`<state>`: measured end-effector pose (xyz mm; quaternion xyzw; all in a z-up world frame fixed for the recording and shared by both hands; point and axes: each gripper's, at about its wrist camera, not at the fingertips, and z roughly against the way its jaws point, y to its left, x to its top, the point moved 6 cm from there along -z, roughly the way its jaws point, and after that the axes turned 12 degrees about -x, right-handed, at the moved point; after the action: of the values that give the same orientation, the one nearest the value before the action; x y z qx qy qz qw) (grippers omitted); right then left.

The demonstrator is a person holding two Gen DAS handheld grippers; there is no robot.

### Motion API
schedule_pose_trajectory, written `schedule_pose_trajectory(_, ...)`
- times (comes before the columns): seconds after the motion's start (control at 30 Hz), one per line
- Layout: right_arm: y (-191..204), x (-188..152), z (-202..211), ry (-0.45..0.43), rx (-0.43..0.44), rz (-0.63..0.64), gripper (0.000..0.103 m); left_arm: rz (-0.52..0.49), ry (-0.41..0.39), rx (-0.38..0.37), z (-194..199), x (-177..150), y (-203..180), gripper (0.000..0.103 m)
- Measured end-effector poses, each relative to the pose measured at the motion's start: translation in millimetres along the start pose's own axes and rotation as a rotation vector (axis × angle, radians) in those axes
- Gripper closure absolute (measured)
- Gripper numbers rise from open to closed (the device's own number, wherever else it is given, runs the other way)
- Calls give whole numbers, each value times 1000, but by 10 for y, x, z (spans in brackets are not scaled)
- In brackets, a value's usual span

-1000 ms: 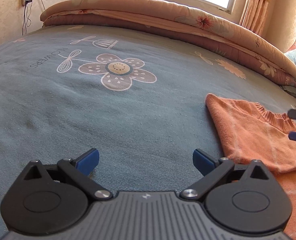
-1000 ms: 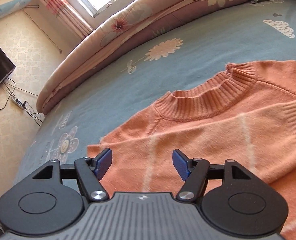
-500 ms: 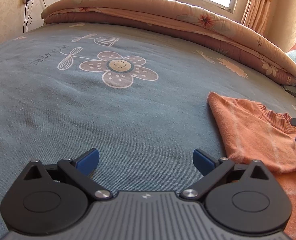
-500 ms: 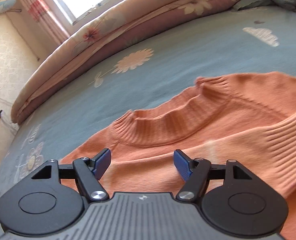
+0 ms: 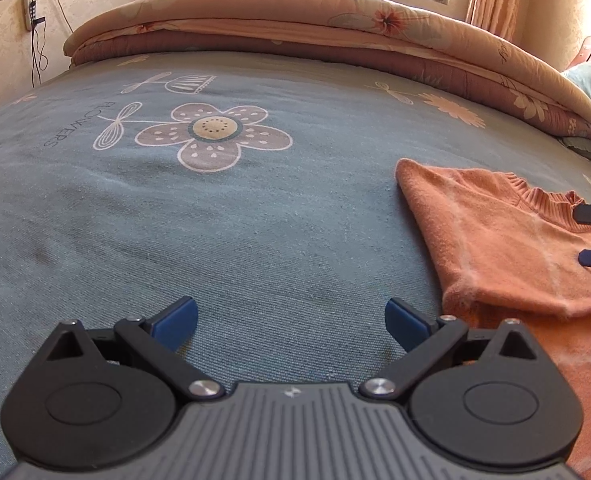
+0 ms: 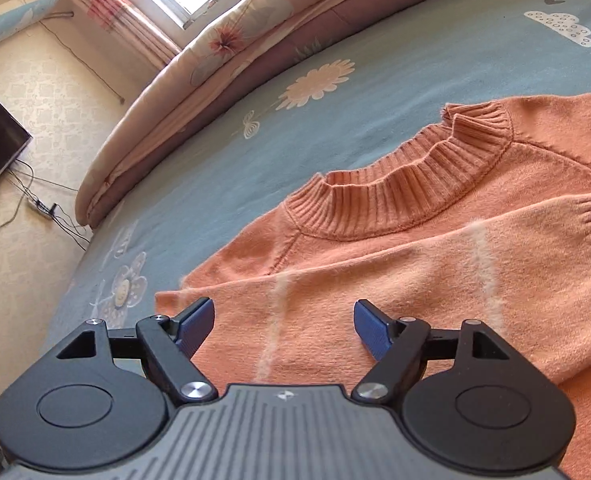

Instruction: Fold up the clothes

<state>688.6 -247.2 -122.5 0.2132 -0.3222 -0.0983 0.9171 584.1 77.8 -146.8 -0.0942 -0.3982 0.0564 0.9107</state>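
Sweater [image 6: 435, 264] lies flat on the blue bedsheet [image 5: 223, 232], collar toward the upper right of the right wrist view, directly under the right gripper [image 6: 284, 322], whose jaws have just been widening and grip nothing. Left gripper [image 5: 291, 322], wide open and empty, hangs over bare sheet, the sweater's edge to its right; the right is nearer

**A bed with a sweater laid out**

The bed [image 5: 255, 240] wears a blue-grey sheet printed with flowers. An orange sweater [image 6: 435, 264] lies flat on its right side, and a folded floral quilt [image 5: 315, 28] runs along the far edge.
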Motion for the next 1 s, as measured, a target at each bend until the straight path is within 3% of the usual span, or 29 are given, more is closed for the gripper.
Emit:
schedule_pose_trajectory(0.23,-921,181,401,-117,-133,-172,23,15,-7,-19,25,7,-3,4)
schedule_pose_trajectory(0.33,-1002,165,564,-140,-193,-197,22,10,-7,-19,20,6,-22,4)
schedule_pose_trajectory(0.5,-463,-80,491,-54,36,-150,20,-10,-5,-5,-1,0,-53,4)
schedule_pose_trajectory(0.63,4,-311,287,48,139,-69,20,-8,-4,-3,0,2,-73,4)
schedule_pose_trajectory(0.73,-6,-385,260,43,47,-1,20,-3,-5,-7,5,4,-64,4)
schedule_pose_trajectory(1.0,-796,-69,704,-98,-105,-154,17,14,-15,-14,32,14,-39,4)
